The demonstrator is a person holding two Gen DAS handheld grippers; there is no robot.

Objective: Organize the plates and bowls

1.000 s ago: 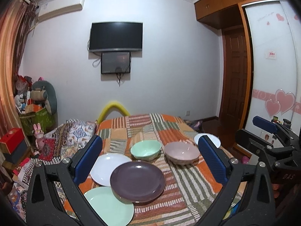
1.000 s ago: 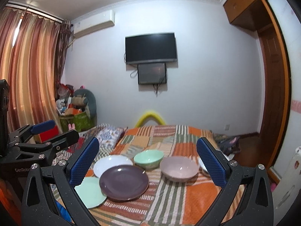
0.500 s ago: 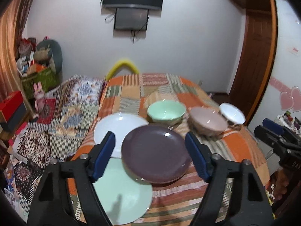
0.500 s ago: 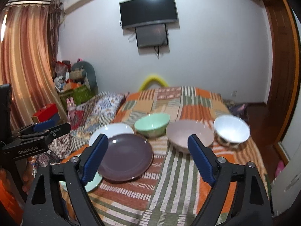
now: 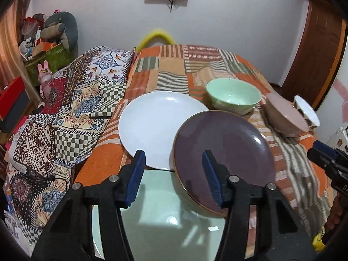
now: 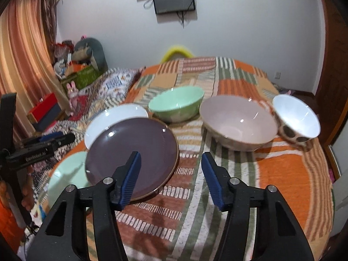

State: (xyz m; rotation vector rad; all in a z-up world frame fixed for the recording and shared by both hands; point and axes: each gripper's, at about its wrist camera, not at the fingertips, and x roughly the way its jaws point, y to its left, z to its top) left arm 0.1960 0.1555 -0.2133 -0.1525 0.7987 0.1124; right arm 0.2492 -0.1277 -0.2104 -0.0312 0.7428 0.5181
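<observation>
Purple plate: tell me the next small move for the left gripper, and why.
Probably ease the left gripper down onto the purple plate rim. Its closing jaws grip nothing yet, and that plate lies atop the white plate and mint plate, so it must lift off first.

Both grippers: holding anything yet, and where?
Nothing held. Left gripper and right gripper are closing in air above the plates, pads touching nothing.

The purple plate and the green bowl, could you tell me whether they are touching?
Apart. The right wrist view shows striped cloth between the purple plate and green bowl.
</observation>
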